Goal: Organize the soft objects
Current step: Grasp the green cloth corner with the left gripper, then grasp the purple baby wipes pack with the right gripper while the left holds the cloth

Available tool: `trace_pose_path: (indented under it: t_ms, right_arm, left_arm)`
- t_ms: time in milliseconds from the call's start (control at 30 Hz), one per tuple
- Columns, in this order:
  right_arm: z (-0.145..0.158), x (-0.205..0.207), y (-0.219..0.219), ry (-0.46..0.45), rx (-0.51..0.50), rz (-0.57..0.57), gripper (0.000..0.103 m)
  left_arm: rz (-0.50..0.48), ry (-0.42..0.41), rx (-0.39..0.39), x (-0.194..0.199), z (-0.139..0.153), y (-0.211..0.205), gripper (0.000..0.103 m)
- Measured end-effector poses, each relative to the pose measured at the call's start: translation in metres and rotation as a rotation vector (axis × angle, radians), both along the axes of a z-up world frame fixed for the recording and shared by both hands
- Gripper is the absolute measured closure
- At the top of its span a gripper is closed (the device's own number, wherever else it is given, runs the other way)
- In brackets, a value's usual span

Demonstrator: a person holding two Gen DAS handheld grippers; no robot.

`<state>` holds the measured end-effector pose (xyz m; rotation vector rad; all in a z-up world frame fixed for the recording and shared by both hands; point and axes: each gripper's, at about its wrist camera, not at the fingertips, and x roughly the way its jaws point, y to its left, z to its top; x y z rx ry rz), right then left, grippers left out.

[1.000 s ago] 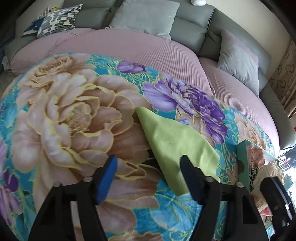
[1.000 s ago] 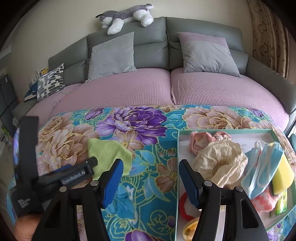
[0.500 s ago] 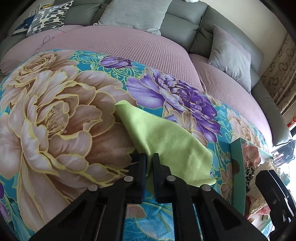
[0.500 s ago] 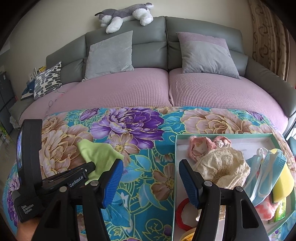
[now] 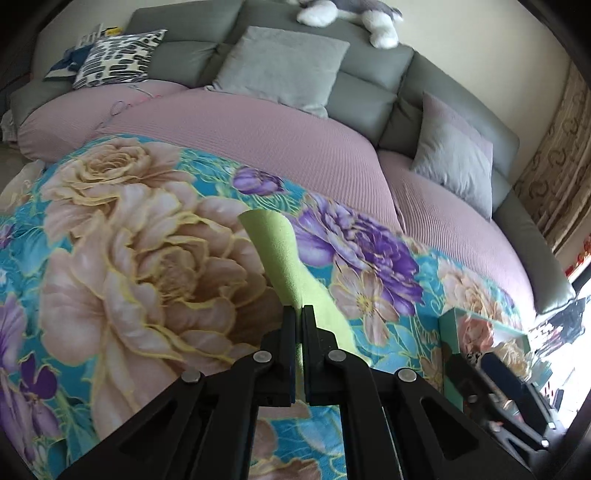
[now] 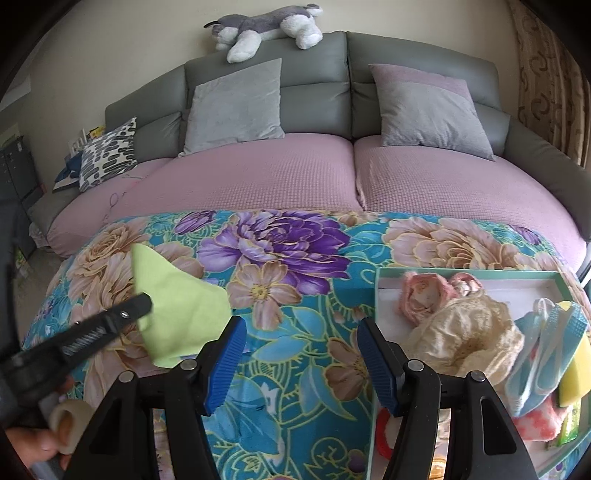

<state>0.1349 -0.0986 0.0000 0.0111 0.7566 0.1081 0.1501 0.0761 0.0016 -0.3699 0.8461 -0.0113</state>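
Note:
My left gripper (image 5: 299,314) is shut on the light green cloth (image 5: 280,254), which hangs lifted above the floral blanket (image 5: 129,258). In the right wrist view the same cloth (image 6: 173,295) hangs from the left gripper (image 6: 146,304) at the left. My right gripper (image 6: 301,354) is open and empty above the blanket, just left of the green box (image 6: 380,275). The box holds a cream lace piece (image 6: 469,336), a pink fabric flower (image 6: 417,295), blue face masks (image 6: 546,350) and a yellow sponge (image 6: 576,380).
A pink-covered sofa (image 6: 295,177) with grey cushions (image 6: 236,99) stands behind the blanket. A plush husky (image 6: 266,27) lies on the sofa back. A patterned pillow (image 6: 107,155) is at far left. The box corner shows in the left wrist view (image 5: 454,321).
My left gripper closed on the green cloth and lifted it off the blanket. The right gripper stayed open, shifting slightly.

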Motion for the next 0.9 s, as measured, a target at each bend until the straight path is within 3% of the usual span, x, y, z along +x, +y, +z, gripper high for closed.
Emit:
trace_pose_path:
  t_ms: [167, 567, 900]
  right_arm:
    - [-0.005, 0.002, 0.018, 0.01, -0.017, 0.043, 0.037]
    - [-0.023, 0.005, 0.081, 0.048, -0.034, 0.206, 0.037]
    - [-0.059, 0.024, 0.119, 0.14, -0.131, 0.253, 0.037]
  left_arm:
    - [0.087, -0.038, 0.021, -0.017, 0.016, 0.025, 0.1]
    - [0.294, -0.043, 0.02, -0.047, 0.021, 0.087, 0.1]
    - [0.353, -0.011, -0.036, -0.053, 0.005, 0.114, 0.101]
